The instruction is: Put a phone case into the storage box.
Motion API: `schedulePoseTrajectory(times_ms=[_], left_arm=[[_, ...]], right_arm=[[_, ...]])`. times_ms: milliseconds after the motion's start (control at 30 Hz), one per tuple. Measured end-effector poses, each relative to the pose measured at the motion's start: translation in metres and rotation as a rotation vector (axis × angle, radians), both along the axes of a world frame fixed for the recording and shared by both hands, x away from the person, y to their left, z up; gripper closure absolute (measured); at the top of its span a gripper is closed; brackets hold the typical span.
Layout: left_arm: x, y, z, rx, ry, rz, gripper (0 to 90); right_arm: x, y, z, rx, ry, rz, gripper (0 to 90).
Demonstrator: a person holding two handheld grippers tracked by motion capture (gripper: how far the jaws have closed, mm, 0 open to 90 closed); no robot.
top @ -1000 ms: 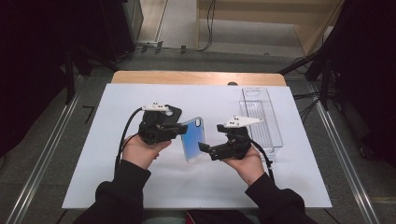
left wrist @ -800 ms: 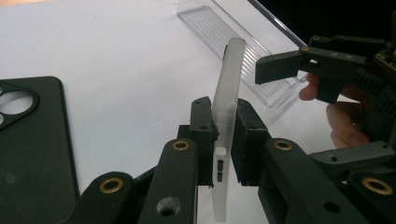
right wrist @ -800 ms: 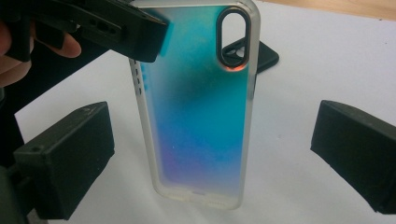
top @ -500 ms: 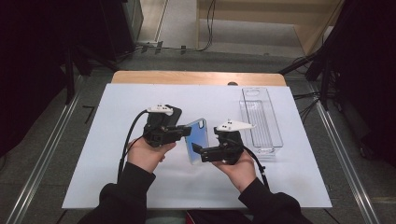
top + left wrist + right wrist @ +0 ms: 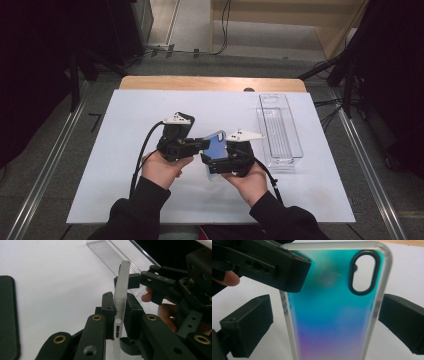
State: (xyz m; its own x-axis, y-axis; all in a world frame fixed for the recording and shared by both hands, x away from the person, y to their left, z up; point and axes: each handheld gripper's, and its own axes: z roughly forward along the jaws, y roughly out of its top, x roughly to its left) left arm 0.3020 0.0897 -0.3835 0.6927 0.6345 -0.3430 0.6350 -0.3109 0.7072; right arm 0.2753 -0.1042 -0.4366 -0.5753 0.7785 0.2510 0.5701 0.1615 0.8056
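Two grippers met at the case above the table. Left gripper clamped its edge; right gripper jaws stood apart beside it, showing the camera cutout.

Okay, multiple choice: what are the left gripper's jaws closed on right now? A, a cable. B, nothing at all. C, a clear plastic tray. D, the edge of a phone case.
D: in the left gripper view the left gripper has its two jaws pressed against both faces of the phone case, seen edge-on, while the clear tray lies apart on the table.
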Motion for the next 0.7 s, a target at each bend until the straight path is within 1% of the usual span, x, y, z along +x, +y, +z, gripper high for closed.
schedulePoseTrajectory(times_ms=[67,133,200,233,267,333,433,500,567,600,667,700], left_arm=[[-0.0003,-0.0006,0.0,0.0,0.0,-0.002,80.3],[-0.0004,-0.0009,-0.0003,0.002,-0.001,-0.003,80.3],[-0.0009,-0.0015,-0.0002,0.002,0.0,-0.001,80.3],[-0.001,-0.002,-0.0004,0.0,-0.001,-0.002,80.2],[-0.0011,-0.002,-0.0003,-0.002,-0.003,-0.004,80.0],[-0.0011,-0.0019,-0.0002,0.002,-0.003,-0.006,79.9],[-0.0012,-0.0015,0.0001,0.0,-0.003,-0.008,79.8],[-0.0012,-0.0012,0.0007,-0.015,-0.004,-0.012,78.1],[-0.0015,-0.0019,0.0018,0.003,-0.023,-0.006,66.3],[-0.0013,-0.0018,0.0025,0.013,-0.024,-0.001,63.6],[-0.0005,-0.0006,0.0033,0.006,-0.013,-0.003,56.5],[-0.0003,0.0,0.0039,0.0,-0.009,-0.004,54.0]], right_arm=[[0.0007,-0.0003,-0.0008,0.001,0.001,-0.001,0.0],[0.0011,-0.0019,-0.0007,0.006,-0.003,-0.004,6.8],[0.0016,-0.0038,-0.0004,0.019,-0.007,-0.012,7.2],[0.002,-0.0046,-0.0003,0.018,-0.007,-0.01,10.3],[0.0019,-0.0055,-0.0001,0.029,-0.007,0.005,13.6],[0.0011,-0.0053,0.0004,0.021,-0.015,0.006,14.4],[0.0012,-0.0055,0.001,0.018,-0.008,0.014,15.1],[0.0012,-0.0057,0.0019,0.015,-0.006,0.016,15.3],[0.0014,-0.0059,0.0029,0.012,-0.006,0.019,15.4],[0.0014,-0.006,0.0032,0.011,-0.007,0.018,15.4],[0.0021,-0.0069,0.0032,0.009,-0.008,0.019,15.4],[0.0024,-0.0075,0.003,0.01,-0.001,0.014,15.4]])
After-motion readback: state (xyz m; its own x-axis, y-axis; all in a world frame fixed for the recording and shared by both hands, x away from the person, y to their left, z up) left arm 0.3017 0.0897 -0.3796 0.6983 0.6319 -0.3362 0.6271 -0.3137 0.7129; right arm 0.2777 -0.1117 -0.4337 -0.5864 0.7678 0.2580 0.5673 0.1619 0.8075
